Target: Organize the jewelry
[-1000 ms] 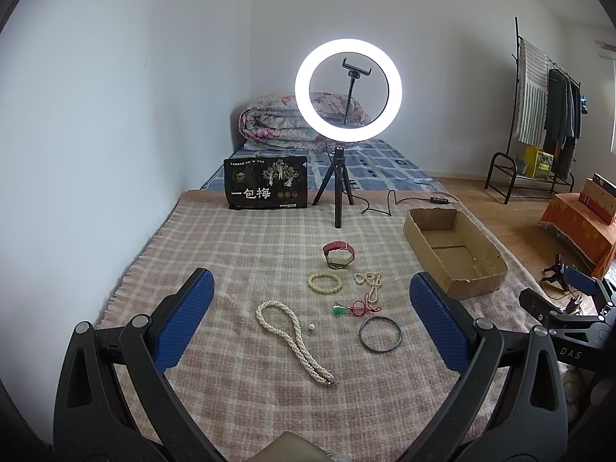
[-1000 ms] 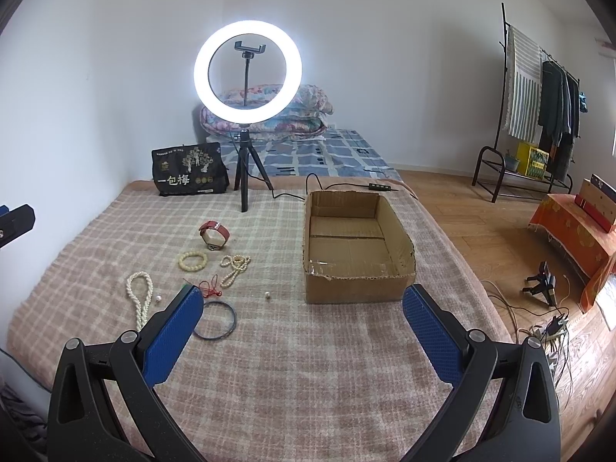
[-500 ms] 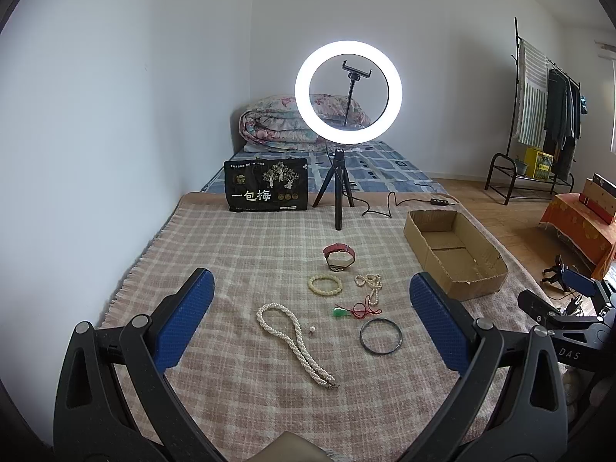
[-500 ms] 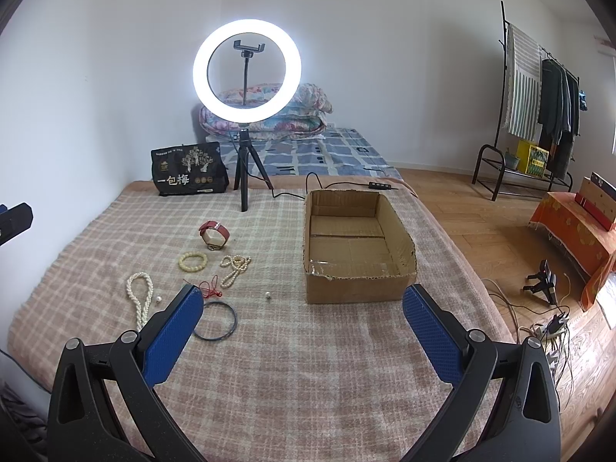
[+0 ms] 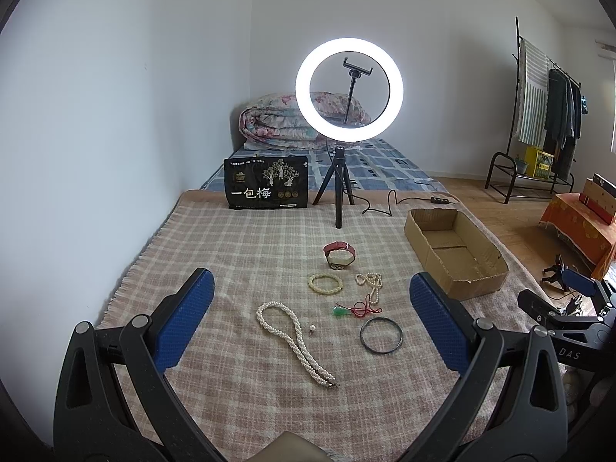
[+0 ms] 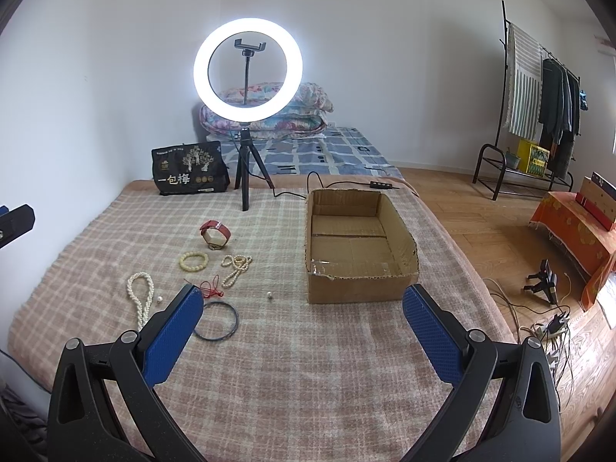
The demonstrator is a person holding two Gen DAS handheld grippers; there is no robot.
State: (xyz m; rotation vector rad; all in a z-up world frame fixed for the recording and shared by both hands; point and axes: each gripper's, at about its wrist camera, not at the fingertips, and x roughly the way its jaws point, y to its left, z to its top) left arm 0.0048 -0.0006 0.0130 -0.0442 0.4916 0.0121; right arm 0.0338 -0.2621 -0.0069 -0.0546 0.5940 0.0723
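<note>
Lit ring light (image 5: 349, 92) on tripod beside black snack bag (image 5: 266, 183), on plaid blanket (image 5: 246, 238)

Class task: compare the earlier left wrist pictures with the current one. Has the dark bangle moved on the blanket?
No. The bangle lies in the same spot beside the red cord, just as before.

right tool (image 6: 302, 310) spread wide above blanket (image 6: 308, 385), cardboard box (image 6: 356, 287) ahead
</note>
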